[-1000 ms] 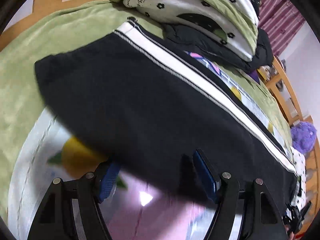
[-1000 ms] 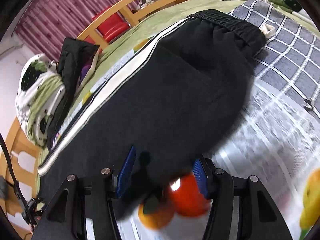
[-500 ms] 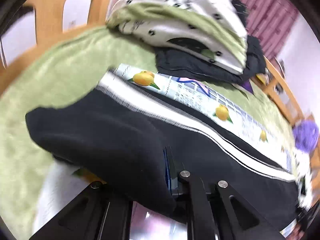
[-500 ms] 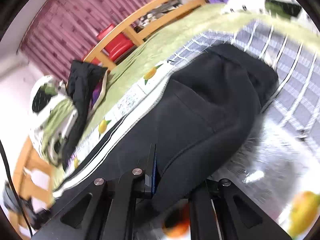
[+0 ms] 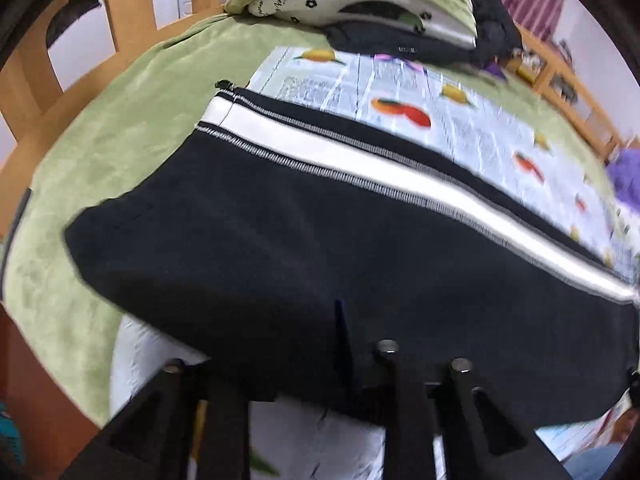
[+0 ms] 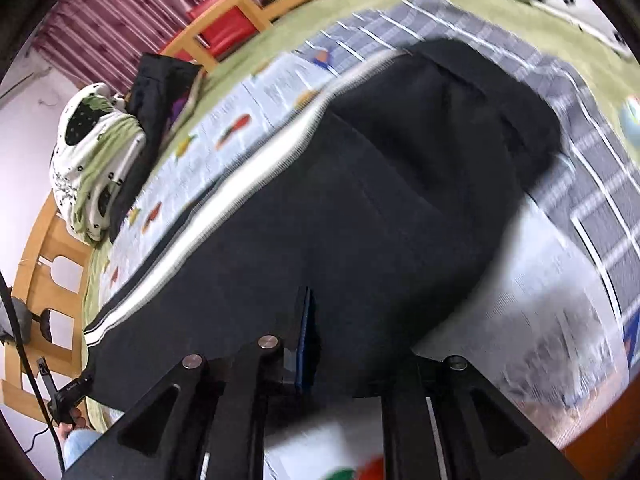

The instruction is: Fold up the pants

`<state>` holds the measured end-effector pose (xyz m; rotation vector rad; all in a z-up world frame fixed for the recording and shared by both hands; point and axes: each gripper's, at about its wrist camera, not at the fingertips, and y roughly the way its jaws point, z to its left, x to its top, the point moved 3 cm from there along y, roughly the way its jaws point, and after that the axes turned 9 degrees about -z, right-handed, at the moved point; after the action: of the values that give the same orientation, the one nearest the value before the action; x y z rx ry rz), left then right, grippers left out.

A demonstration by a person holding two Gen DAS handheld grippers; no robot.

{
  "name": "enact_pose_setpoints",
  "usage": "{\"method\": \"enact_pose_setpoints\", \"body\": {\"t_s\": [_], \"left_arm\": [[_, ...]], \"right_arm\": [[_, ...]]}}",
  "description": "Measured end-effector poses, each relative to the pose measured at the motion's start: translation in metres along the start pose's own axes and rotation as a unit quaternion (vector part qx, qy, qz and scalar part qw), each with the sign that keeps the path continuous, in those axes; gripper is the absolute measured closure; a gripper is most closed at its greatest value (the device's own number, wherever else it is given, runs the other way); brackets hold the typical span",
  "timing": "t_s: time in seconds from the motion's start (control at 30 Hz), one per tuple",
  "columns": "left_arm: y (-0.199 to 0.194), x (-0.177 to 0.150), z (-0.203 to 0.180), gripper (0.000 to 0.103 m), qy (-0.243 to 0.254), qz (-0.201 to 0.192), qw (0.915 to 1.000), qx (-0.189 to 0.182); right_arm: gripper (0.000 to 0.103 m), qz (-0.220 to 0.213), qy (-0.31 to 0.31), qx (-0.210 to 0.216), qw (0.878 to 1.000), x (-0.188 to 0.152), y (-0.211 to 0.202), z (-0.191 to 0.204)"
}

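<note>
Both claws are now pinching the near edge of the black pants (image 5: 304,240), jaws easing apart; a second ago they were spread wide. The left claw (image 5: 280,364) and right claw (image 6: 360,344) are lifting it over the fruit-print cloth (image 5: 460,120) on the bed (image 5: 120,128).

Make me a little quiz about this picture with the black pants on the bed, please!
1. True or false: the black pants have a white stripe along the side.
2. What pictures are printed on the sheet under the pants? A fruits, B cars, C stars.
3. What does the left hand-held gripper have between its fingers?

Key: 1 true. 2 A. 3 The near edge of the pants; the right hand-held gripper has hold of the same edge, and both sets of jaws are opening a little.
</note>
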<state>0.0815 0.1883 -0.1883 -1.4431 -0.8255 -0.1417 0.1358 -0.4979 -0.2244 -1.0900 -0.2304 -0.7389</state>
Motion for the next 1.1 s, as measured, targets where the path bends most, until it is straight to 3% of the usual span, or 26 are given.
{"method": "enact_pose_setpoints", "body": {"t_s": [0.1,0.17,0.2,0.33,0.43,0.53,0.6,0.63,0.67,0.73,0.8,0.9,0.97,1.0,1.03,1.1], "left_arm": [[-0.017,-0.007,0.002,0.05,0.027,0.0,0.9992,0.031],[-0.031,-0.009,0.006,0.047,0.025,-0.014,0.9989,0.036],[-0.036,-0.009,0.009,0.046,0.02,-0.017,0.999,0.035],[-0.054,-0.006,0.018,0.042,-0.023,-0.038,0.9989,0.014],[-0.058,0.0,0.014,0.041,-0.037,-0.049,0.9981,0.001],[-0.053,0.007,0.005,0.04,-0.033,-0.054,0.9979,0.012],[-0.048,0.014,0.0,0.041,-0.032,-0.056,0.9978,0.016],[-0.044,0.018,-0.002,0.041,-0.034,-0.057,0.9976,0.018],[-0.043,0.02,-0.004,0.041,-0.035,-0.059,0.9975,0.017],[-0.041,0.026,-0.008,0.041,-0.034,-0.065,0.9972,0.014],[-0.038,0.03,-0.011,0.04,-0.029,-0.07,0.997,0.017],[-0.031,0.032,-0.015,0.04,-0.026,-0.069,0.9972,0.01],[-0.026,0.031,-0.016,0.041,-0.025,-0.065,0.9975,0.01],[-0.024,0.031,-0.016,0.041,-0.025,-0.063,0.9977,0.009],[-0.021,0.029,-0.014,0.041,-0.027,-0.059,0.9978,0.007],[-0.018,0.027,-0.01,0.04,-0.027,-0.054,0.9982,0.006]], "right_arm": [[0.08,-0.03,-0.007,0.003,1.0,-0.002,-0.025,-0.01],[0.063,-0.062,-0.013,-0.005,0.998,0.003,-0.042,-0.017],[0.061,-0.077,-0.011,-0.012,0.997,0.006,-0.047,-0.023],[0.06,-0.129,0.031,-0.058,0.989,0.024,-0.043,-0.053],[0.057,-0.115,0.078,-0.06,0.989,0.036,-0.016,-0.074],[0.051,-0.116,0.115,-0.056,0.985,0.048,0.006,-0.083],[0.057,-0.125,0.13,-0.065,0.981,0.059,0.014,-0.084],[0.071,-0.131,0.124,-0.071,0.981,0.063,0.016,-0.082],[0.078,-0.135,0.102,-0.075,0.983,0.069,0.016,-0.079],[0.081,-0.149,0.065,-0.069,0.984,0.08,0.006,-0.072],[0.081,-0.171,0.055,-0.054,0.982,0.092,-0.008,-0.071],[0.079,-0.191,0.053,-0.087,0.976,0.106,-0.02,-0.091],[0.072,-0.165,0.064,-0.131,0.976,0.109,-0.011,-0.109],[0.071,-0.13,0.061,-0.149,0.978,0.107,-0.003,-0.118],[0.071,-0.113,0.056,-0.15,0.981,0.104,-0.001,-0.122],[0.07,-0.114,0.036,-0.161,0.98,0.096,-0.011,-0.12]]}}
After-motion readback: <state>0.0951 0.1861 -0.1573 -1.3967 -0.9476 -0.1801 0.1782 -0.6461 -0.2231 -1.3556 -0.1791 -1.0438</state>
